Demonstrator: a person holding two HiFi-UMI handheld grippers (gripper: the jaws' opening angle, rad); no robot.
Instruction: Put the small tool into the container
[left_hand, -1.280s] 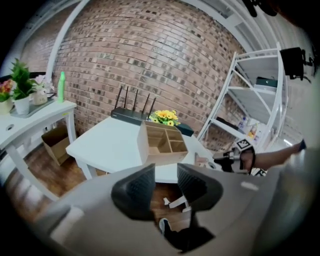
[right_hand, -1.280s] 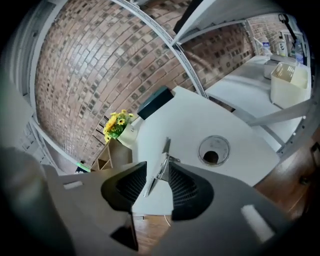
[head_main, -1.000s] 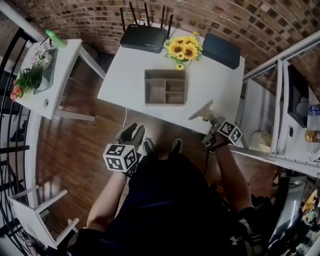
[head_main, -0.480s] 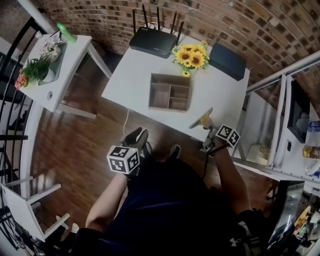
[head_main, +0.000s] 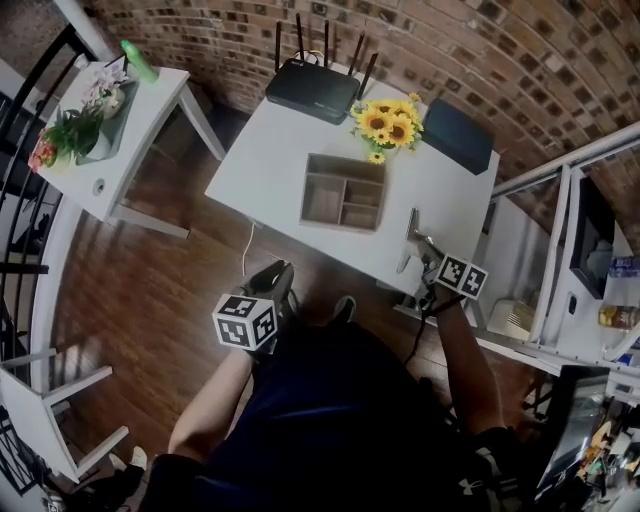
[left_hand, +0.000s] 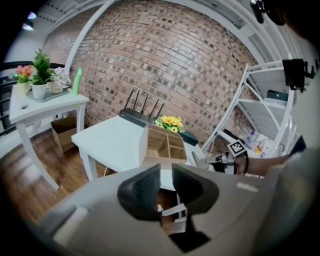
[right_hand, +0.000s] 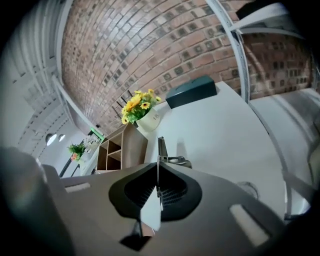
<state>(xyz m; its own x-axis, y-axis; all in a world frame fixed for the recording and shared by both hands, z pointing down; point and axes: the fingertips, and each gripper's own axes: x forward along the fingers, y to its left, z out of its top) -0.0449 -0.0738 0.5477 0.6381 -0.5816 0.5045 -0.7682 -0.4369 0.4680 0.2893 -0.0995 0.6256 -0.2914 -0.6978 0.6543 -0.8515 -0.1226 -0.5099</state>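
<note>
The tool (head_main: 411, 232), a thin flat blade, is clamped between the right gripper's (head_main: 427, 254) jaws over the tabletop's (head_main: 270, 160) near right edge. The container (head_main: 343, 192) sits mid-tabletop. The left gripper (head_main: 274, 287), off the near edge, has just been closing; its jaws are narrowly apart, with nothing between them.

a home-like room: brick wall (head_main: 520, 50), wood floor (head_main: 150, 290), white tabletop (head_main: 270, 160) with router (head_main: 312, 90), sunflowers (head_main: 390, 122), potted plants (head_main: 70, 135).

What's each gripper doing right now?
Left gripper: jaws partly apart, just been closing, empty.
Right gripper: jaws just closed on the small tool.
</note>
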